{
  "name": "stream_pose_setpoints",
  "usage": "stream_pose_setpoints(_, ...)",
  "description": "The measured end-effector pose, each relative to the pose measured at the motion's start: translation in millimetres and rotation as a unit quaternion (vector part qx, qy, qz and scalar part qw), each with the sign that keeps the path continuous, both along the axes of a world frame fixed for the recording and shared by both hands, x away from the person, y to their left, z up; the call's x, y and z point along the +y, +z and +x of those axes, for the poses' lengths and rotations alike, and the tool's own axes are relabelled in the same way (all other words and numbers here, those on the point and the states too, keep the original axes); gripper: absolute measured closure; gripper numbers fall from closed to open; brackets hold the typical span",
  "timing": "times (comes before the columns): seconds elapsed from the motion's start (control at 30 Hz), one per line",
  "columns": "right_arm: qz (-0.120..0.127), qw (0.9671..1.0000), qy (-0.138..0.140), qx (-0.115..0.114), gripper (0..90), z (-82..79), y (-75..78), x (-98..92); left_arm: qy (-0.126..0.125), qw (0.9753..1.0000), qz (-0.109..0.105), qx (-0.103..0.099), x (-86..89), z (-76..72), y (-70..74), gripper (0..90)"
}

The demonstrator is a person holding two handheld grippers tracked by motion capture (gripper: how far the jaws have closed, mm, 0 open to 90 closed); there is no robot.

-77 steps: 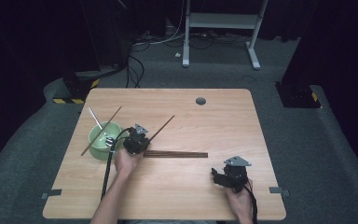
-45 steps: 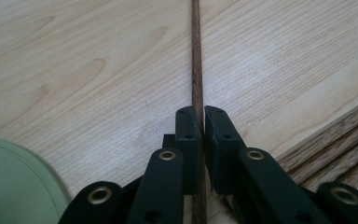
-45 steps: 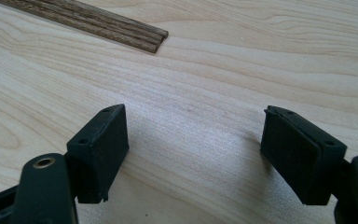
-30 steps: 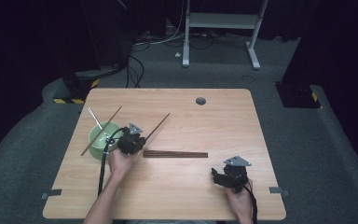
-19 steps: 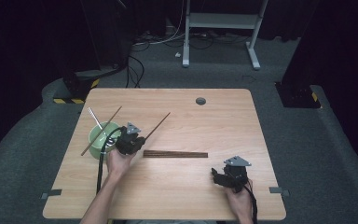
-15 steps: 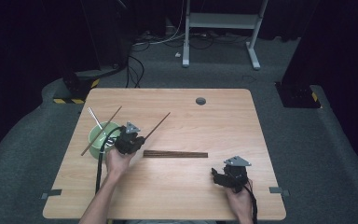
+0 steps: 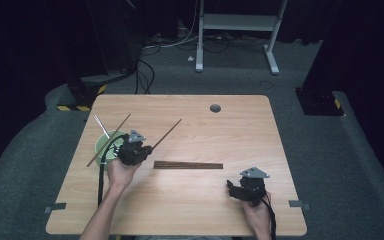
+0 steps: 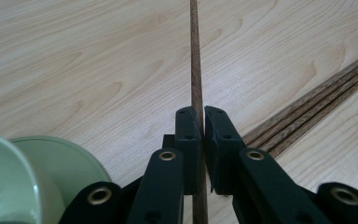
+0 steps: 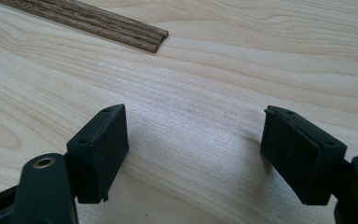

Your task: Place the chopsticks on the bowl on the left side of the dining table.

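Dark carpet surrounds the wooden desk (image 7: 260,135), where the left hand-held gripper (image 7: 139,149) is clamped on one chopstick (image 7: 167,133) beside the green cup (image 7: 101,147) at centre left, already holding two sticks, while a chopstick bundle (image 7: 188,165) waits and the right hand-held gripper (image 7: 240,189) rests wide open, empty.

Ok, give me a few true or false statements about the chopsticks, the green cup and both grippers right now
1. The left gripper is shut on a single dark wooden chopstick. True.
2. The right gripper holds a chopstick. False: its fingers stand open over bare table.
3. The round pale green cup already holds sticks. True.
4. The bundle of brown wooden chopsticks stands in the cup. False: it lies flat on the light wooden table, between the two grippers.
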State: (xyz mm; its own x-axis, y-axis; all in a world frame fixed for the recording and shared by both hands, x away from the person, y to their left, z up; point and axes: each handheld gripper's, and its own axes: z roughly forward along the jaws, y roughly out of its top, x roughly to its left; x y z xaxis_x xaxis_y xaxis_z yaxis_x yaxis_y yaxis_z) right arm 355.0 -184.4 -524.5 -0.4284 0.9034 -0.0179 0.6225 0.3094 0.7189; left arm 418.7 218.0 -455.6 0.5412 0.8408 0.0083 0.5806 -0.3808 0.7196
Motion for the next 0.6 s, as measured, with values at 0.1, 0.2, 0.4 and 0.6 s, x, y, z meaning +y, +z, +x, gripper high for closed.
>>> stream_pose_setpoints(0.1,0.000,1.0000,0.000,0.000,22.5,0.0,0.0,0.0,0.003,1.0000,0.002,-0.003,4.4,-1.5,5.1,83.9)
stream_pose_setpoints(0.2,0.000,1.0000,0.000,0.000,22.5,0.0,0.0,0.0,0.004,1.0000,-0.003,-0.007,7.6,-4.0,8.5,83.9)
stream_pose_setpoints(0.4,0.000,1.0000,0.000,0.000,22.5,-0.1,0.0,0.0,0.007,0.9999,0.003,-0.011,11.1,-7.1,9.7,83.9)
stream_pose_setpoints(0.6,0.000,1.0000,0.000,0.001,22.5,-0.1,0.0,-0.1,0.003,0.9999,-0.011,-0.007,19.0,-9.3,12.2,83.9)
